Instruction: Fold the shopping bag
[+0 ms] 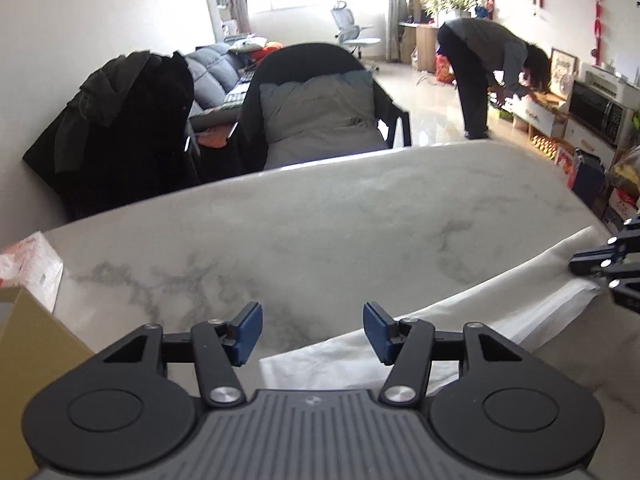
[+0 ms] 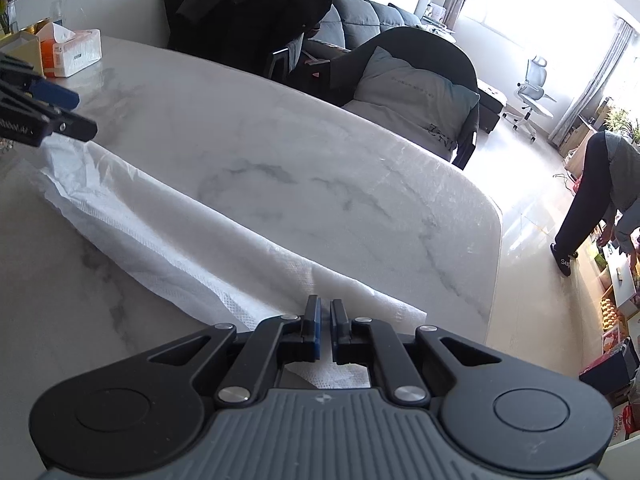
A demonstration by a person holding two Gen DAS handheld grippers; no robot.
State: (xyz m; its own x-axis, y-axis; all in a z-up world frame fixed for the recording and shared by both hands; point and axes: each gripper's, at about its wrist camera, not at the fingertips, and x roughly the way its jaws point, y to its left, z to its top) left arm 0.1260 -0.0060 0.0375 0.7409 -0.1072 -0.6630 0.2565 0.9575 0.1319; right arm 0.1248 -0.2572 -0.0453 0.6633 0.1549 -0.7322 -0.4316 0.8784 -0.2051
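2 grippers sit at opposite ends of the white shopping bag [image 2: 168, 248], a long strip lying flat on the marble table [image 2: 280, 152]; its long axis runs between them; right gripper [image 2: 325, 320] is pinched on its near end; left gripper [image 1: 313, 334] hovers with jaws apart and empty, the bag's other end just below-right.

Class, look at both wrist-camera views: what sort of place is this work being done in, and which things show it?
Most likely a home's open living and dining room. A marble-look table holds the white shopping bag, a grey sofa stands behind the chairs, and a microwave sits on a low cabinet by the wall.
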